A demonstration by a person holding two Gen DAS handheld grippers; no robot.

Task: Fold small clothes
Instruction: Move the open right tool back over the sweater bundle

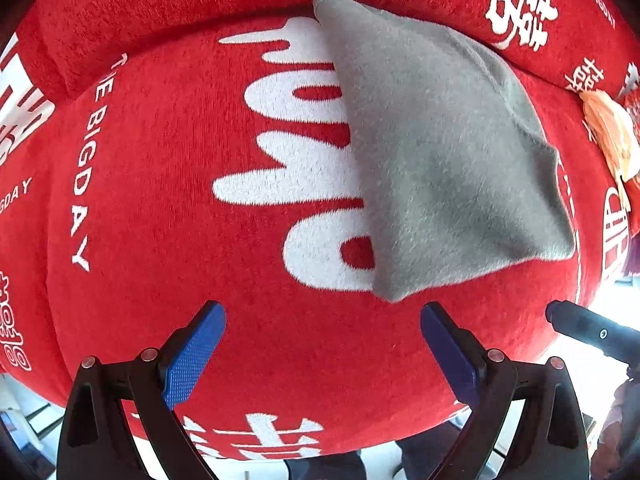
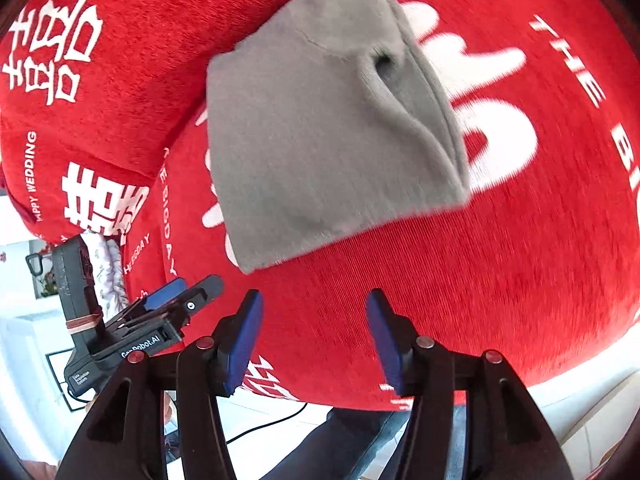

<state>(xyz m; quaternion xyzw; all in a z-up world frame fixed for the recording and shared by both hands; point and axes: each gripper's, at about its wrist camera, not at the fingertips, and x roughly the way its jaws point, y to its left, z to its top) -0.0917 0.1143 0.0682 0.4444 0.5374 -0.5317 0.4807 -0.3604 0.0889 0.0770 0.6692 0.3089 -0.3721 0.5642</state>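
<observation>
Red plush fabric (image 1: 168, 168) printed with large white characters and the words "THE BIG DAY" covered a cushioned seat, with a matching red back cushion (image 1: 180, 8) rising along its far edge. On the seat lay a small grey garment (image 1: 448, 160), folded into a compact, roughly triangular bundle; its far tip touched the base of the back cushion, and one open fold showed along its right side in the right wrist view. The left gripper (image 1: 323, 354) hung above the bare red fabric near the garment's closest corner, its blue-padded jaws spread apart and holding nothing. The right gripper (image 2: 314, 340) hovered just short of the garment's near edge, its jaws also parted and empty, not touching the cloth. Pale floor (image 2: 580, 412) showed past the seat's near edge.
</observation>
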